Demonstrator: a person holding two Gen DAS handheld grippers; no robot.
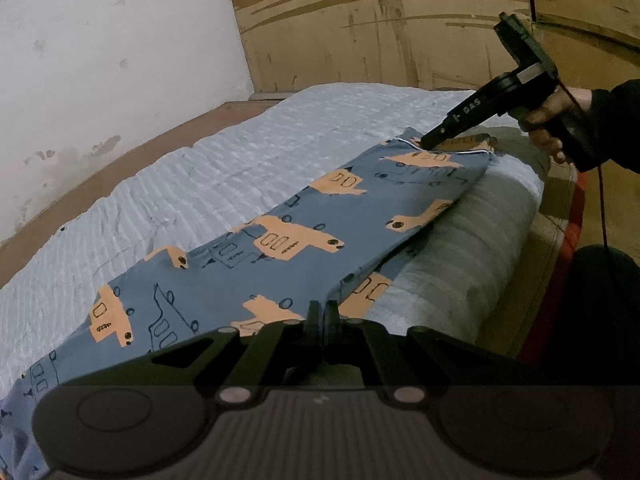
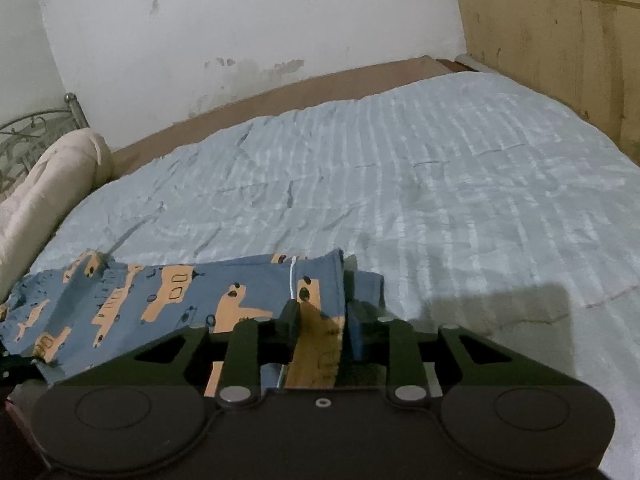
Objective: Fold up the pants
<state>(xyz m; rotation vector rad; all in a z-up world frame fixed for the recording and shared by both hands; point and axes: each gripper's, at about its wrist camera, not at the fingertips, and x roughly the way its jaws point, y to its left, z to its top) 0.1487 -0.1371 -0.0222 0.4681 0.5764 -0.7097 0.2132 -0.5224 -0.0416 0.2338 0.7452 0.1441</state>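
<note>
Blue pants (image 1: 280, 216) printed with orange vehicles lie stretched along the near edge of the bed. In the left wrist view my left gripper (image 1: 323, 314) is shut on the pants' edge at the near end. At the far end my right gripper (image 1: 425, 142), held in a person's hand (image 1: 552, 120), has its tips down on the white-piped end of the pants. In the right wrist view the right gripper (image 2: 320, 312) stands a little open. The pants (image 2: 160, 300) lie between its fingers (image 2: 291, 316) without being pinched.
A pale blue quilted cover (image 2: 440, 184) spreads over the bed beyond the pants. A cream pillow (image 2: 48, 184) and a metal headboard (image 2: 32, 132) are at one end. A wooden panel (image 1: 400, 32) is at the other. The wall runs along the far side.
</note>
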